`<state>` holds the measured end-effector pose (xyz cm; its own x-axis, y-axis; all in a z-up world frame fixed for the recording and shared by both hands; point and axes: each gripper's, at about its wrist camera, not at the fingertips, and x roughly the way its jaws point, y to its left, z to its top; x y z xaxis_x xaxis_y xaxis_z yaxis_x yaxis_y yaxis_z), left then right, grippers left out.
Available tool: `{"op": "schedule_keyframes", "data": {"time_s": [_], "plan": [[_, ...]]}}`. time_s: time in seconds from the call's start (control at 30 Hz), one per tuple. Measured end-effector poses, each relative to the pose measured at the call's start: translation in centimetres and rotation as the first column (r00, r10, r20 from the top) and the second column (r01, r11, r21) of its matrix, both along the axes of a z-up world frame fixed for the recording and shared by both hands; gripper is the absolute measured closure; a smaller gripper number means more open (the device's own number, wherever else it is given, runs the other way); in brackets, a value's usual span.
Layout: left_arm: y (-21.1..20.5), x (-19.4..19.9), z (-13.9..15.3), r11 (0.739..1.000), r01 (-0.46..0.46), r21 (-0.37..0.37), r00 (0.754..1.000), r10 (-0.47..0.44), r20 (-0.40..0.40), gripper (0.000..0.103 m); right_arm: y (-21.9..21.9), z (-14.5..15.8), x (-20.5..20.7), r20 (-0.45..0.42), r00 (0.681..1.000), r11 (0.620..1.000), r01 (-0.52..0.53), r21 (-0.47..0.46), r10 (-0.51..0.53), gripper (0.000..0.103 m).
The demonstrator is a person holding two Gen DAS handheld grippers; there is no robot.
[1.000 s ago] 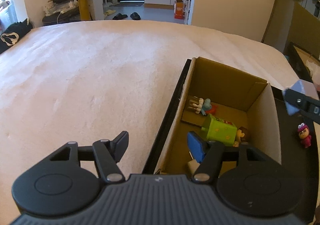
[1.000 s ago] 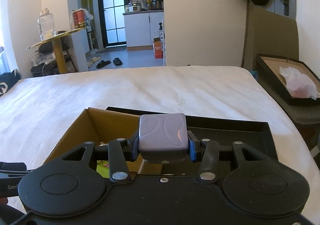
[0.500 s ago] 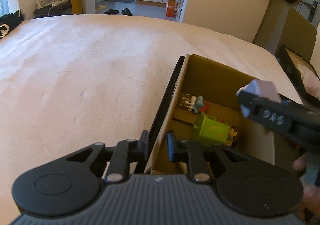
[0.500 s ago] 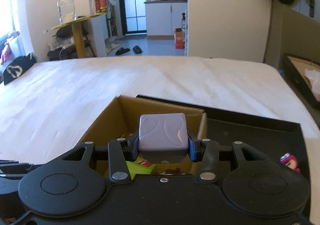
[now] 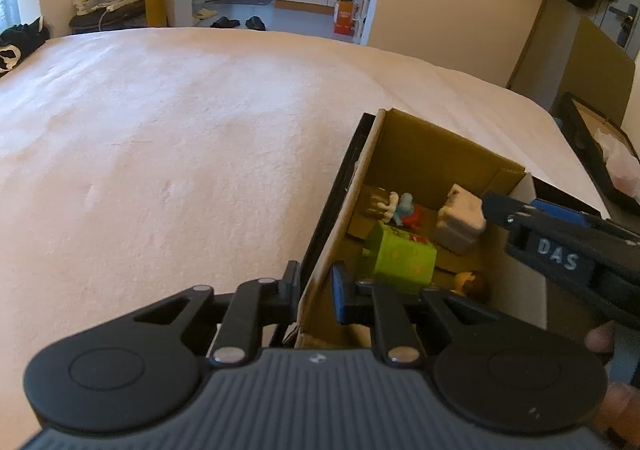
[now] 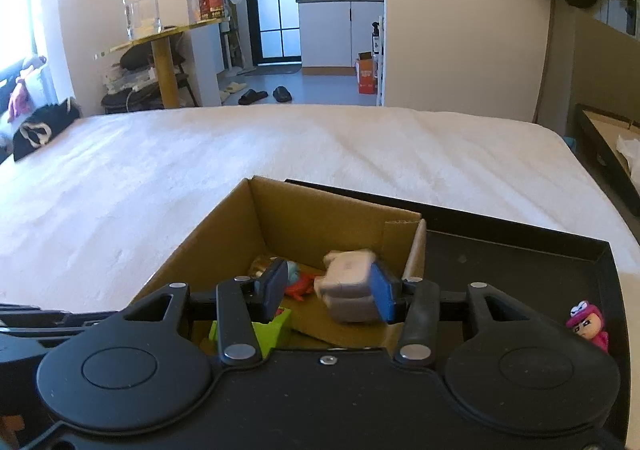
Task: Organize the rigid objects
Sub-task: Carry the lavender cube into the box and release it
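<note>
The grey block (image 6: 350, 290) is chunky with round corners. It sits in the brown box (image 6: 320, 218), at the far right, blurry. The right gripper (image 6: 328, 296) points down into the box with its jaws apart; they have just been opening, letting go of the block. The left gripper (image 5: 314, 292) pinches the box's left wall. Toys under the grippers are partly hidden.

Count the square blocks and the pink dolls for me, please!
Blocks in the cardboard box: 2, a green block and a grey block
Pink doll on the black tray: 1
Total: 3
</note>
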<state>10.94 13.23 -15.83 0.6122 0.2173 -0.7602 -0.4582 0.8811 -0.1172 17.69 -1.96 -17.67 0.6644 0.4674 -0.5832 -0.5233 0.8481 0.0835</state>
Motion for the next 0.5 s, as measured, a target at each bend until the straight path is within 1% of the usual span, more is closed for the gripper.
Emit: {"op": "schedule_keyframes", "data": {"time_s": [0.2,0.33,0.5], "plan": [[-0.5,0.3,0.0,1.000,-0.002,0.019,1.000,0.002,-0.020,0.087,-1.8,1.2,-0.2,0.026,0.999,0.999,0.025,0.021,-0.026,0.057],[-0.6,0.5,0.0,1.000,-0.004,0.028,0.999,0.005,-0.032,0.083,-3.2,1.7,0.3,0.041,0.997,0.998,0.062,0.019,-0.062,0.057],[-0.6,0.6,0.0,0.999,-0.006,0.032,0.999,0.007,-0.045,0.083,-5.1,0.7,1.8,0.004,0.990,0.990,0.142,0.021,-0.142,0.057]]}}
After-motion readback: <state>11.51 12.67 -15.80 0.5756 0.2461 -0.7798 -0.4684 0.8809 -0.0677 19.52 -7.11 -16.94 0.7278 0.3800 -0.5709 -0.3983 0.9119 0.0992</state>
